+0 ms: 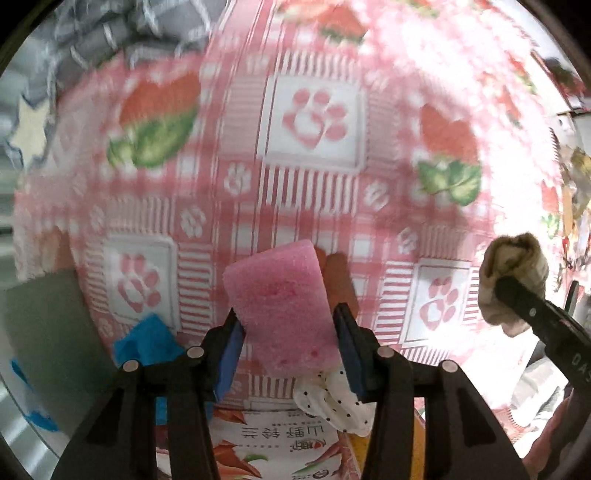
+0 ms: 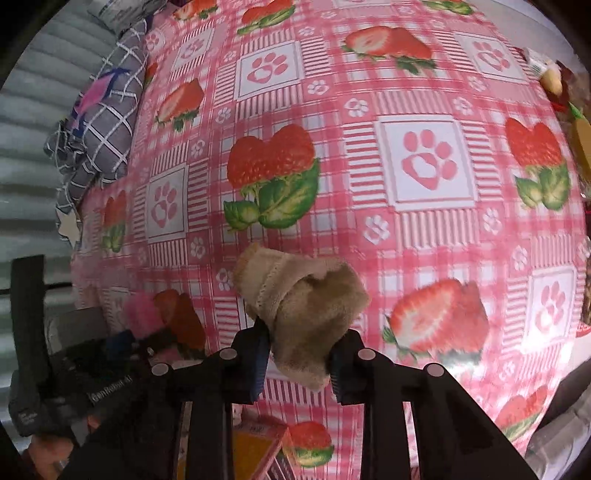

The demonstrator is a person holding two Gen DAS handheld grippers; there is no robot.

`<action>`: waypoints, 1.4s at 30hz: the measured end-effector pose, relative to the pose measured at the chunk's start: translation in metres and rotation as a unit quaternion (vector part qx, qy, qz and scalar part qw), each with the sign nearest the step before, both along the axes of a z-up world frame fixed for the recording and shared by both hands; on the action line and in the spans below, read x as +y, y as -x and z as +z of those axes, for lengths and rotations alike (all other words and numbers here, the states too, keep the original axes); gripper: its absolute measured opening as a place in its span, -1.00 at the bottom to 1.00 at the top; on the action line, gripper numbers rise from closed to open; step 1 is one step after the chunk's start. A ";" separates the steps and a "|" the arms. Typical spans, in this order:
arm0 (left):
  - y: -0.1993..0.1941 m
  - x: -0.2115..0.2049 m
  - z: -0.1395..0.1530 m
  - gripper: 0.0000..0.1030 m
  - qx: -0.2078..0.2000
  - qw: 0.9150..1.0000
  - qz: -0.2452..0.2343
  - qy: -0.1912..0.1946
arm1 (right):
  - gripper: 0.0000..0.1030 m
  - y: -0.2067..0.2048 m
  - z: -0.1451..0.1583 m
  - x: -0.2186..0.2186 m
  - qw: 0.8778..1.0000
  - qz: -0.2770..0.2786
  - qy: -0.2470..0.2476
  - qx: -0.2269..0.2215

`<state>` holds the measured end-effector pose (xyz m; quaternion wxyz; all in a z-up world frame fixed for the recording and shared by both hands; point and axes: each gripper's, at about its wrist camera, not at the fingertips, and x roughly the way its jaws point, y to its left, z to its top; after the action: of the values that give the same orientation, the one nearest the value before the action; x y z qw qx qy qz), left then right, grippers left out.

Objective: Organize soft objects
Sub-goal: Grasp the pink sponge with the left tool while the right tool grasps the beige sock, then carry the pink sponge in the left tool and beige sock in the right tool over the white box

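Left wrist view: strawberry-and-paw tablecloth (image 1: 314,122), grey checked bedding (image 1: 110,33) at far-left corner. Left gripper (image 1: 288,332) pinching pink sponge (image 1: 284,302); right gripper (image 2: 297,354) clamped on beige sock (image 2: 314,299).

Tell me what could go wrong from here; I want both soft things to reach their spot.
The pink sponge sits tilted between the left gripper pads, held near its lower part only, so it may twist or slip out. The right gripper pinches one bunched end of the beige cloth; the loose rest could sag and drag on the strawberry tablecloth.
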<state>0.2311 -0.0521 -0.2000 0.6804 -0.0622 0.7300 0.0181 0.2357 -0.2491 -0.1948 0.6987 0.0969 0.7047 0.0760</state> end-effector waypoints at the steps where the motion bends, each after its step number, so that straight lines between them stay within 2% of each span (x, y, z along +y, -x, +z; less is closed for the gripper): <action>1: -0.001 -0.001 0.008 0.01 -0.014 1.000 -0.005 -0.004 | -0.44 0.002 0.003 -0.004 1.000 -0.005 -0.003 0.001; 4: -0.006 0.000 0.029 0.01 -0.043 0.999 -0.012 -0.010 | -0.44 0.010 0.010 -0.016 1.000 -0.018 -0.009 0.005; 10: 0.004 0.011 0.059 0.01 -0.065 0.998 -0.013 -0.011 | -0.44 0.034 0.017 -0.031 0.999 -0.039 -0.016 0.015; 14: 0.019 0.024 0.060 0.01 -0.073 0.997 -0.021 -0.006 | -0.44 0.052 0.022 -0.034 0.999 -0.045 -0.012 0.016; 26: 0.077 0.013 0.073 0.01 -0.088 0.993 -0.078 -0.010 | -0.44 0.097 0.039 -0.039 0.998 -0.062 0.000 0.008; 42: 0.159 -0.004 0.096 0.01 -0.091 0.979 -0.185 -0.006 | -0.44 0.170 0.071 -0.033 0.996 -0.066 0.052 -0.012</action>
<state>0.0722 -0.0563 -0.1044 0.7361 0.0763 0.6636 -0.1092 0.0656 -0.2819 -0.1238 0.7149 0.1060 0.6911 -0.0057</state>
